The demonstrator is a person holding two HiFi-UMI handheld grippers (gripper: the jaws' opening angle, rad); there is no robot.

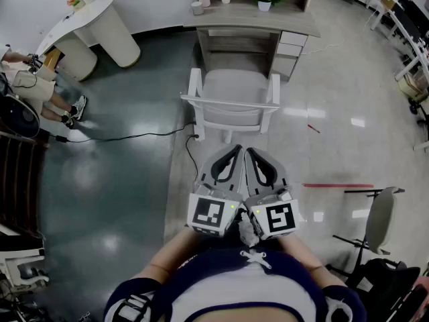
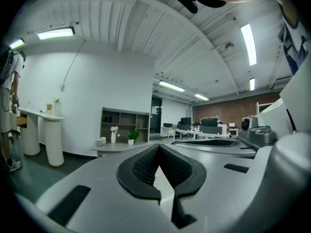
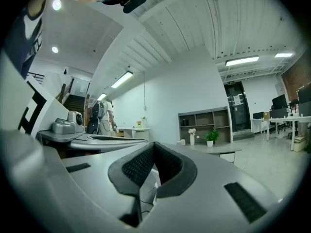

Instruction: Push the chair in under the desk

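Both pairs of jaws are pressed together and empty: left gripper (image 1: 235, 151) beside right gripper (image 1: 252, 152), chair (image 1: 232, 91) just ahead, apparently untouched, desk (image 1: 249, 21) beyond.

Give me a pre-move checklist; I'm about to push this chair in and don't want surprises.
1. Left gripper shut and empty: ok.
2. Right gripper shut and empty: ok.
3. Chair lined up with the desk opening, its back toward the person: ok.
4. Grippers touching the chair back: not ok, there is a gap.
5. Black cable clear of the chair legs: cannot tell; it runs right up to a rear leg.
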